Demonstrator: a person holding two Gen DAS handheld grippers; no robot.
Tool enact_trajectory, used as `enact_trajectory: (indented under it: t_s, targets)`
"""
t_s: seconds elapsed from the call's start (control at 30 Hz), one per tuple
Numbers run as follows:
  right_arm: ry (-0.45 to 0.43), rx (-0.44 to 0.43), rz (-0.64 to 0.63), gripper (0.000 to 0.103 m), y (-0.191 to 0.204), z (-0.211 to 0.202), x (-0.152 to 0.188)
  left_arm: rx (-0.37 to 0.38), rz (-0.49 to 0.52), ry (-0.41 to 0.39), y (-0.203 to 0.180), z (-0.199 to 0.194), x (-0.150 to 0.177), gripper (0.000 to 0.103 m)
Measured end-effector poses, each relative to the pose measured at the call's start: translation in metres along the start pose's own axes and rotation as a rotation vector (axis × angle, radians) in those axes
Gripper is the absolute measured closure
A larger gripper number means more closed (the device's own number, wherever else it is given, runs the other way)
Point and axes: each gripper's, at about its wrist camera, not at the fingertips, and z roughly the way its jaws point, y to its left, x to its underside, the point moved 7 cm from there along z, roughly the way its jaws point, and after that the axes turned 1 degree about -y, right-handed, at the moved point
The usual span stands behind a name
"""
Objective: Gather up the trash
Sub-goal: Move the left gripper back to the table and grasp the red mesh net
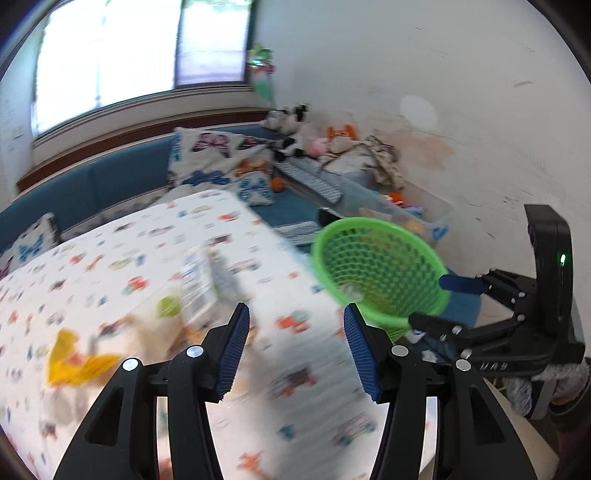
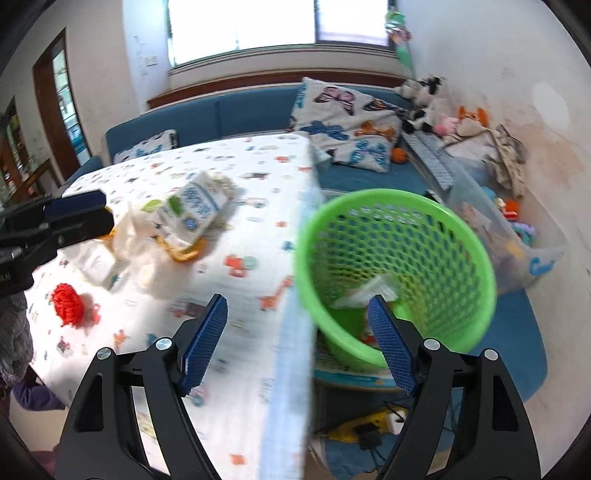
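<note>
A: Both hand-held grippers over the patterned table (image 2: 258, 229)?
B: Yes. Left hand-held gripper (image 1: 295, 347) spread wide, nothing betw. its fingers; right hand-held gripper (image 2: 299, 343) likewise, straddling the table's right edge.
A: Trash?
B: Milk carton (image 2: 199, 206), wrappers in mid-table, red scrap (image 2: 68, 304) nr the left edge. Green basket (image 2: 399, 273) just off the right edge, w/ crumpled paper (image 2: 369, 291) inside.

Bright window (image 2: 243, 26) over a blue sofa (image 2: 221, 110) with butterfly pillows (image 2: 343, 122) (stuffed toys (image 2: 424, 99) piled in the corner), scuffed white wall (image 2: 498, 55).
</note>
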Motion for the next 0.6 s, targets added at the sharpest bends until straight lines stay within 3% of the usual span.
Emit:
enact_trajectory:
  t_s: [0.4,0.6]
  targets:
    - [-0.005,-0.116,-0.124,0.024,0.085,0.009,-0.015,-0.179,-0.159,0.029,0.099,-0.056,0.08,0.04]
    - [0.001,-0.15,-0.165,0.023,0.112,0.015,-0.018,-0.219,-0.188,0.061,0.121,-0.064,0.12,0.033]
